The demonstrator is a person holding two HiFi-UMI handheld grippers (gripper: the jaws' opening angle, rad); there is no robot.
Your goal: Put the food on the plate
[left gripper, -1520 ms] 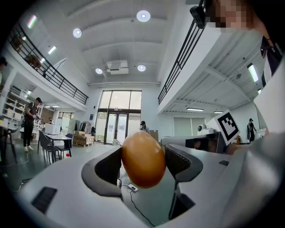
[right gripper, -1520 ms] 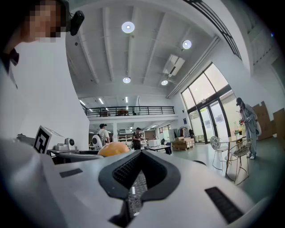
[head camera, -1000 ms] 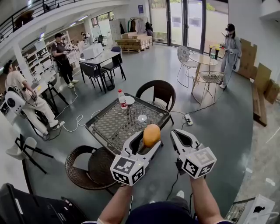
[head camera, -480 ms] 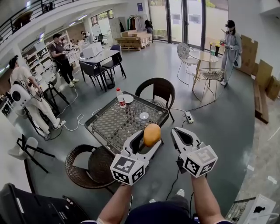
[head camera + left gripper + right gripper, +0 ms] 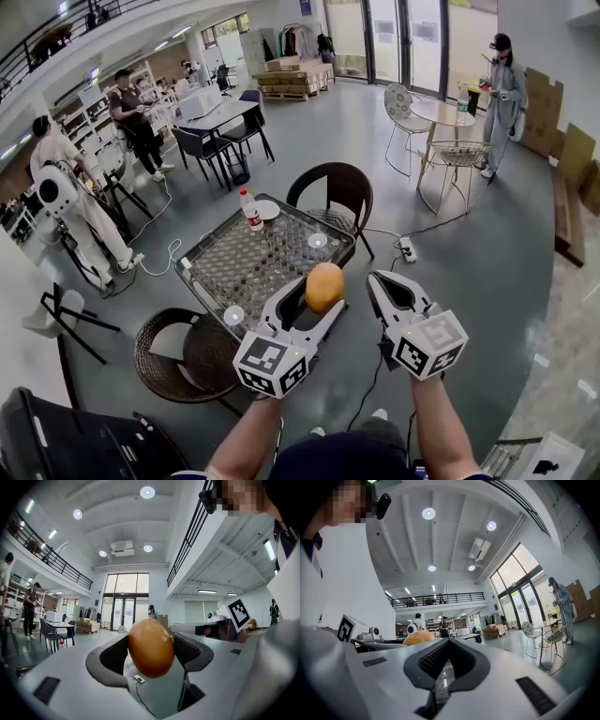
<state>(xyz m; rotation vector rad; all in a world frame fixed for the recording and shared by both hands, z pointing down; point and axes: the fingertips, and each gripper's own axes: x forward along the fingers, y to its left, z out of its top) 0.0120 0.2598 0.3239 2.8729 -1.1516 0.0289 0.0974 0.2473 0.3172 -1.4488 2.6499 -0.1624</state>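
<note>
An orange, egg-shaped piece of food [image 5: 324,287] is held above the floor, just short of the table, with my left gripper [image 5: 317,292] shut on it. In the left gripper view the food [image 5: 151,648] fills the gap between the dark pads [image 5: 112,656]. My right gripper [image 5: 383,286] hangs beside it on the right, shut and holding nothing; in its own view the right gripper [image 5: 446,645] shows its pads together, and the food [image 5: 419,638] peeks over at the left. A white plate [image 5: 267,210] lies at the table's far corner.
The mesh-topped table [image 5: 246,272] carries a red-labelled bottle [image 5: 248,210] next to the plate and two small white discs [image 5: 317,241]. Wicker chairs stand at its far side [image 5: 330,192] and near-left side [image 5: 183,352]. A cable and power strip [image 5: 407,250] lie on the floor. People stand further off.
Both grippers keep their pose, the left still holding the food. The view has shifted a little, so the table sits slightly further left and a disc at its near corner shows.
</note>
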